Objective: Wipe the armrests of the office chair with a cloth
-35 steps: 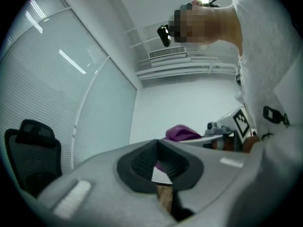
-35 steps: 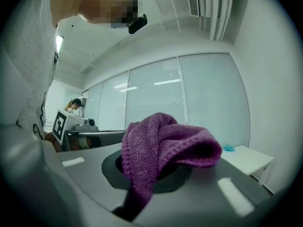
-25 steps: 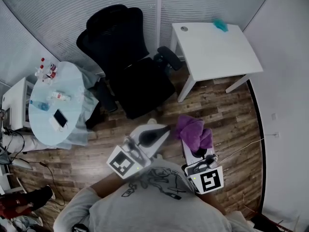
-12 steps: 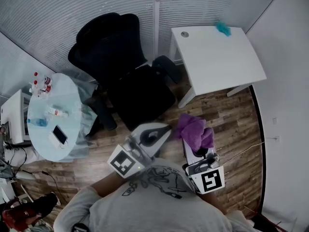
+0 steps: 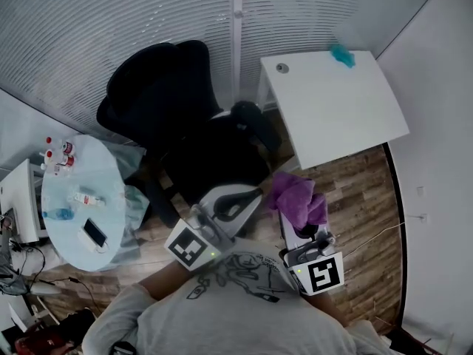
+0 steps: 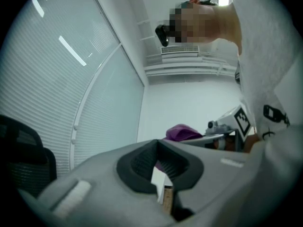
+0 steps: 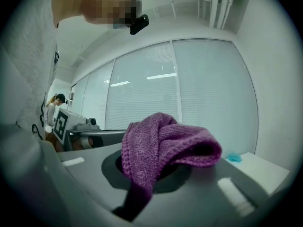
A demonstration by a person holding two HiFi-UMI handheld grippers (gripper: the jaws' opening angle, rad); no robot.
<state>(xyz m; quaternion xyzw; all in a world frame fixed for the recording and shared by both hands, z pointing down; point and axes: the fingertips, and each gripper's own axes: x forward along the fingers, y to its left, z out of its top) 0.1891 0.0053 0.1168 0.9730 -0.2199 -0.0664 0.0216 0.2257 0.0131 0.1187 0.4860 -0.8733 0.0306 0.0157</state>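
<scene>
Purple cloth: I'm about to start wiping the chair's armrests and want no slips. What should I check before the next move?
1. Purple cloth clamped in right gripper: ok.
2. Left gripper empty, jaws together: ok.
3. Cloth touching an armrest: not ok, it is held apart from the office chair.
4. Armrest beside the white table unobstructed: ok.
5. Armrest dirt: cannot tell.

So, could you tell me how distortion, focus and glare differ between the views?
Head view: fisheye bends the blinds into arcs; the black office chair is a nearly featureless dark mass. Left gripper view: round vignette, the near left gripper soft. Right gripper view: the purple cloth is sharp to its knit; light streaks glare on the blinds.
</scene>
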